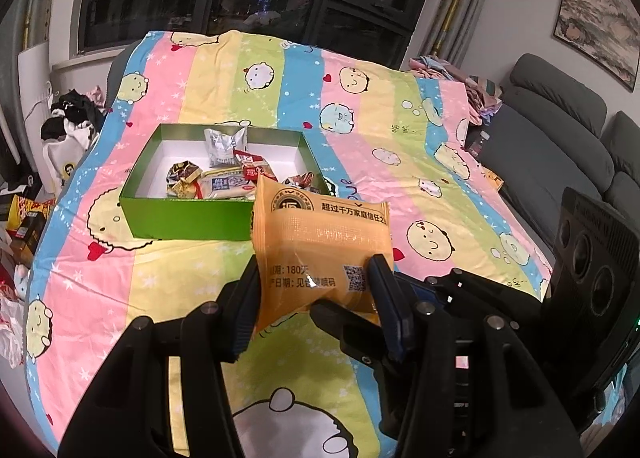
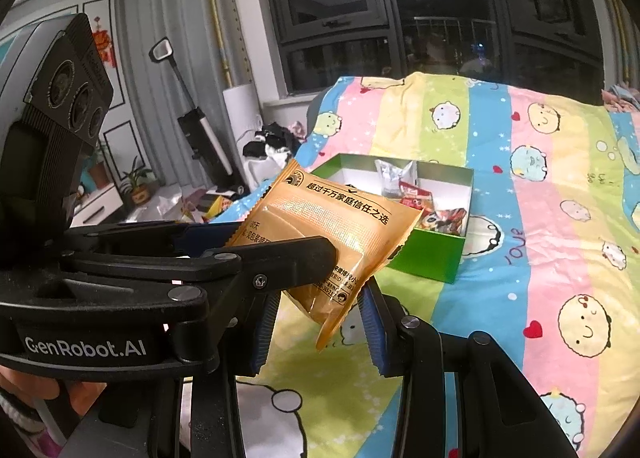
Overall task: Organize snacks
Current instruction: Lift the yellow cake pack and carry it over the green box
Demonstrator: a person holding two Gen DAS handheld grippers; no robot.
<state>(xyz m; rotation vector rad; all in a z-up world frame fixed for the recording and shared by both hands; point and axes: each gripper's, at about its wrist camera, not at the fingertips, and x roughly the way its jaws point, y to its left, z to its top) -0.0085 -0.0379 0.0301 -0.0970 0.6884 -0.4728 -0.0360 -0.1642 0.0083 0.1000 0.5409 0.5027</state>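
Left tongs [image 1: 316, 290] grip an orange snack packet [image 1: 320, 234] above the bed [image 1: 400, 137], near the green box [image 1: 188, 217]. Right tongs [image 2: 320, 322] open around the packet's lower corner.

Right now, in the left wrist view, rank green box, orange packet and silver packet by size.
Tied largest: green box and orange packet, which is nearer the camera, so unranked.
Smallest: silver packet.

Glossy plastic orange packet [image 1: 320, 242], matt cardboard green box [image 1: 192, 217], soft cloth sheet [image 1: 420, 161]
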